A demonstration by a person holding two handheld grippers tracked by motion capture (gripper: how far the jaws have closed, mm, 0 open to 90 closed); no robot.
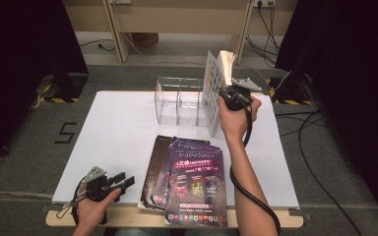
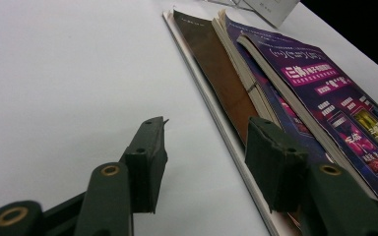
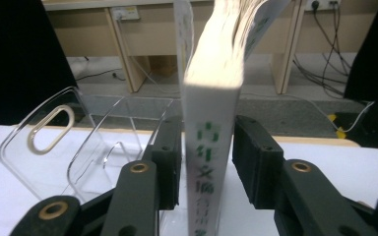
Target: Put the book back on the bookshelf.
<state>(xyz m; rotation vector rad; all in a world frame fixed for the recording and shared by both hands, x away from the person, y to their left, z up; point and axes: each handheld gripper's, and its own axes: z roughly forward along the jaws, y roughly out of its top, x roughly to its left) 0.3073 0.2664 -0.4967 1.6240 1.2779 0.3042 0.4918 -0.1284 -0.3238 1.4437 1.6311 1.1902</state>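
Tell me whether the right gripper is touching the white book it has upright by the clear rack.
Cannot tell. In the right gripper view, the right gripper straddles the white book; its left pad looks flush with the spine, a slim gap shows at the other.

Grey carpet floor (image 1: 24,147), perhaps wooden desks (image 1: 177,19).

High cam overhead; gripper cams low, close-up

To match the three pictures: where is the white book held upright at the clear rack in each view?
High view: white book upper centre-right, upright at the rack's right end, above the right hand-held gripper.
Left gripper view: a white corner at the top edge may be it; uncertain.
Right gripper view: spine centre, between the jaws.
Shared landmark: clear rack.
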